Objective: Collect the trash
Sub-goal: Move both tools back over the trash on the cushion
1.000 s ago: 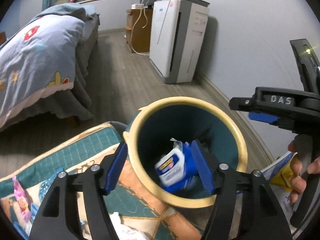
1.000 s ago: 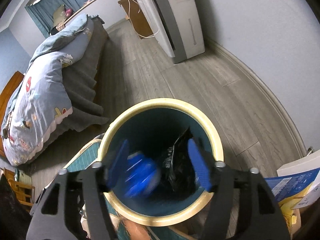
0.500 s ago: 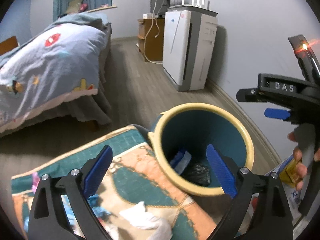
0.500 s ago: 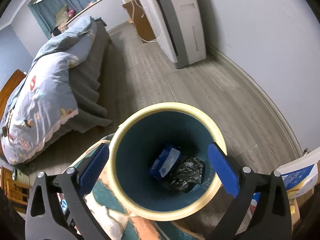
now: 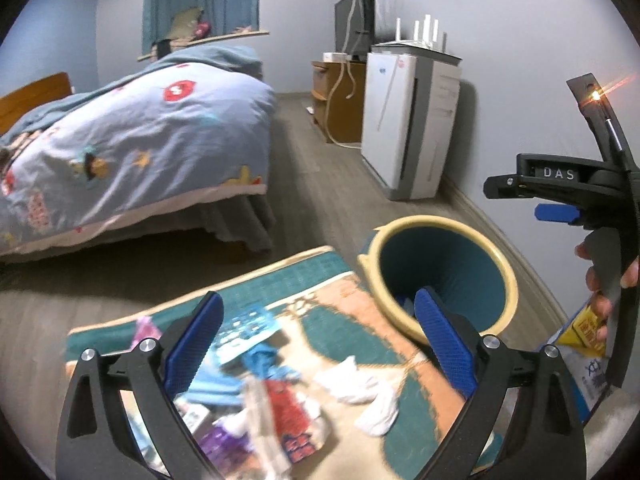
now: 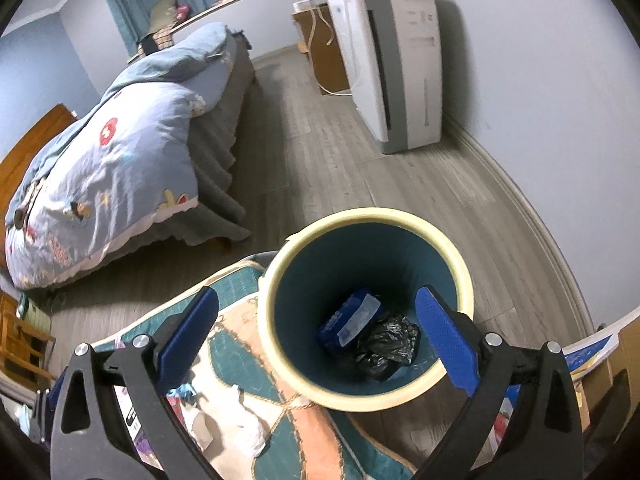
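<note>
Trash bin (image 6: 362, 398) on the floor at the rug's (image 5: 320, 280) corner, both hand-held grippers empty.
Left hand-held gripper (image 5: 316, 344) and right hand-held gripper (image 6: 316, 336) have just been opening and now stand wide, nothing between the pads. Inside the bin lie a blue packet (image 6: 348, 322) and a crumpled black bag (image 6: 386, 344), touching. On the rug beside the bin lie white tissues (image 5: 360, 388) and blurred colourful wrappers (image 5: 256, 396).

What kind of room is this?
Most likely a bedroom: a bed with a cartoon quilt, a curtained window, and a rug on the wooden floor beside a bin.
</note>
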